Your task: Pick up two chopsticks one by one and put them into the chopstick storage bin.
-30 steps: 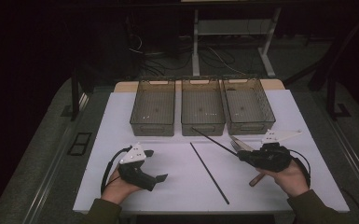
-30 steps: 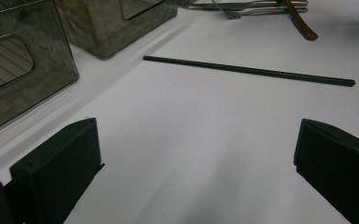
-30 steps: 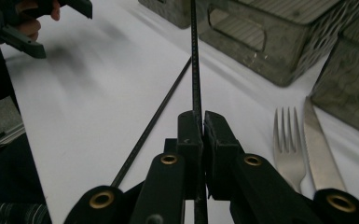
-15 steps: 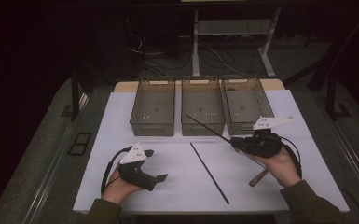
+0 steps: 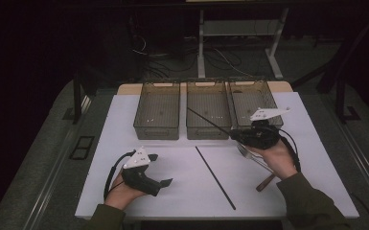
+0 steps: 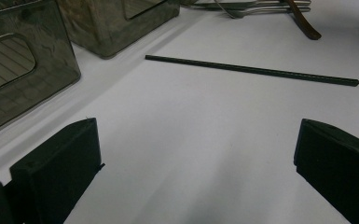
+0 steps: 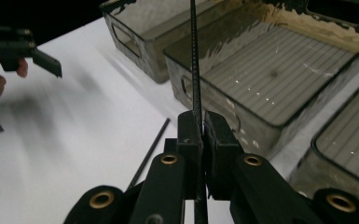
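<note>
Now we are lifting our right gripper farther toward the bins, jaws clamping a black rod; our left gripper is resting wide-jawed on the white table; dark floor beyond.

Your left gripper hovers low with its jaws wide apart over the white table. Ahead lies a thin black rod; smoky plastic bins stand at the left, and cutlery rests beyond

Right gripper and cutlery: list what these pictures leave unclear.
- Fork, high view: the right hand covers its middle.
- Held stick, right gripper view: its far end is cut off by the top edge.
- Brown handle, left gripper view: its upper end is cut off by the top edge.
- Left gripper, right gripper view: blurred.
</note>
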A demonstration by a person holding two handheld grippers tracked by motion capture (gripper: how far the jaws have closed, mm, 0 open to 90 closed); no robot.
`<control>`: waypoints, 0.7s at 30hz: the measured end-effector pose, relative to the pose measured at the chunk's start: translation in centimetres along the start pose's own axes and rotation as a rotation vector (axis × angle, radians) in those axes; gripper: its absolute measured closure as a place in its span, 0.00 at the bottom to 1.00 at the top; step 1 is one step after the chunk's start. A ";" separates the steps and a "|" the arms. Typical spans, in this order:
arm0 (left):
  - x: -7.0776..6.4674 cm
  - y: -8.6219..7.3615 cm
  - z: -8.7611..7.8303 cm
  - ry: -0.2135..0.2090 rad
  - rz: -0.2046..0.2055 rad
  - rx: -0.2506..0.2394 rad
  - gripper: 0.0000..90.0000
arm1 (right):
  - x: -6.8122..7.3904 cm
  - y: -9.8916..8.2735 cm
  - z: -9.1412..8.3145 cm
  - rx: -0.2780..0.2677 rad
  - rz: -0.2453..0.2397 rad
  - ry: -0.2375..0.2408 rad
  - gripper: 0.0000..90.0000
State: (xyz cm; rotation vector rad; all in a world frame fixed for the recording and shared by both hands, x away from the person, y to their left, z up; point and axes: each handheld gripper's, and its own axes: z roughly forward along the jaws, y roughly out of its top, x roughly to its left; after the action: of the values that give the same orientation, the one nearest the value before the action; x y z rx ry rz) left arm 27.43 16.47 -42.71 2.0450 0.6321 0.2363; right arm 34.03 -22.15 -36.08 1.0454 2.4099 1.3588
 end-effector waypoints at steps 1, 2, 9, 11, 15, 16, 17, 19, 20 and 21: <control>0.0 0.0 0.0 0.001 0.002 0.001 0.00 | 0.0 0.5 0.2 -0.005 -0.001 -0.001 0.94; 0.0 0.0 0.0 0.000 0.003 0.006 0.00 | 0.0 0.5 0.2 -0.005 -0.001 -0.001 0.94; 0.0 0.0 0.0 0.004 0.004 0.001 0.00 | -0.2 2.1 1.4 -0.009 -0.015 -0.010 0.94; 0.0 0.0 0.0 0.005 0.005 0.002 0.00 | -0.3 2.7 1.9 -0.014 -0.009 -0.009 0.94; 0.0 0.0 0.1 0.002 0.007 0.008 0.00 | -0.3 3.5 2.7 -0.002 -0.011 -0.015 0.94; 0.1 0.0 0.1 0.002 0.008 0.009 0.00 | -0.3 4.1 3.3 0.001 -0.010 -0.018 0.94; 0.0 0.0 0.1 0.001 0.008 0.006 0.00 | -0.3 4.1 3.3 0.001 -0.010 -0.018 0.94; 0.0 0.0 0.1 0.000 0.008 0.006 0.00 | -0.4 5.1 4.0 0.004 -0.004 -0.023 0.94; 0.0 0.0 0.1 0.001 0.009 0.005 0.00 | -0.4 5.4 4.3 0.009 -0.003 -0.026 0.94; 0.0 0.0 0.1 0.000 0.009 0.004 0.00 | -0.4 5.8 4.5 0.008 -0.003 -0.027 0.94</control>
State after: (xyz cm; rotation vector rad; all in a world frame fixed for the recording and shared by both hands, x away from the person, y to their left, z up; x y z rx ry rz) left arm 27.48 16.39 -42.78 2.0522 0.6240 0.2410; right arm 39.28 -17.42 -34.07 1.0548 2.3985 1.3268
